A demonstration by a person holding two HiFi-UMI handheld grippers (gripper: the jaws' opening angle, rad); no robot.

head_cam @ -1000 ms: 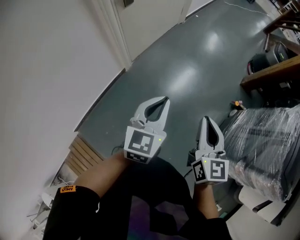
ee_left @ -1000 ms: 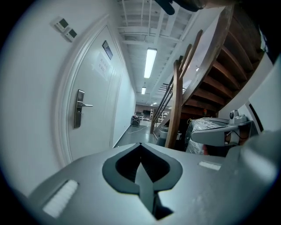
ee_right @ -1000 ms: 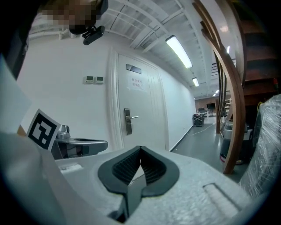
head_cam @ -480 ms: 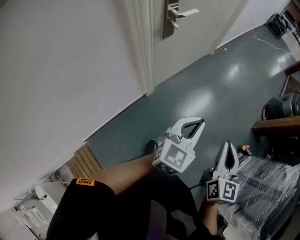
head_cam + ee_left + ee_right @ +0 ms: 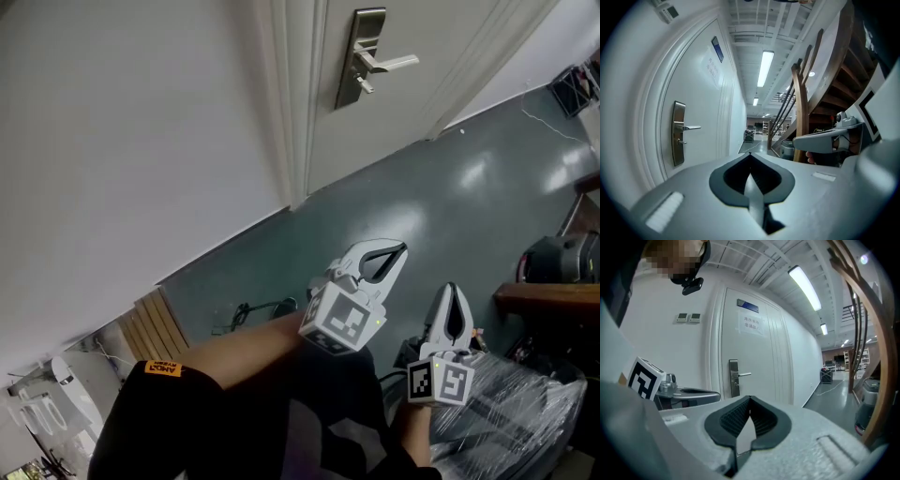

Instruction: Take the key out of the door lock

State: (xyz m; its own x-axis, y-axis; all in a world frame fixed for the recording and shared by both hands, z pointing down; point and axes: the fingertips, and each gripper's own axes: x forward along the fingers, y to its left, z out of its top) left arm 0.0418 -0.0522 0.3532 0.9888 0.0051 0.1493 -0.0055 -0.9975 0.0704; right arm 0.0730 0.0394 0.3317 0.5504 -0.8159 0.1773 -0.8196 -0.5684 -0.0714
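Observation:
A white door (image 5: pixel 412 56) carries a steel lock plate (image 5: pixel 358 56) with a lever handle (image 5: pixel 389 64). Below the lever a small key (image 5: pixel 363 84) sticks out of the lock. The plate also shows in the left gripper view (image 5: pixel 678 133) and the right gripper view (image 5: pixel 734 377). My left gripper (image 5: pixel 401 248) is shut and holds nothing, well short of the door. My right gripper (image 5: pixel 449 289) is shut and empty too, lower and to the right. Both point toward the door from a distance.
A door frame (image 5: pixel 292 103) and white wall (image 5: pixel 122 141) stand at left over a grey floor (image 5: pixel 441 187). A plastic-wrapped bundle (image 5: pixel 516 412) and a wooden shelf (image 5: pixel 553 298) lie right. A cable (image 5: pixel 251 311) and wooden slats (image 5: pixel 155 328) lie at the wall's foot.
The head view has tilted up, so the door's lock plate and handle have come into sight. Both grippers stay shut and sit a little nearer the door.

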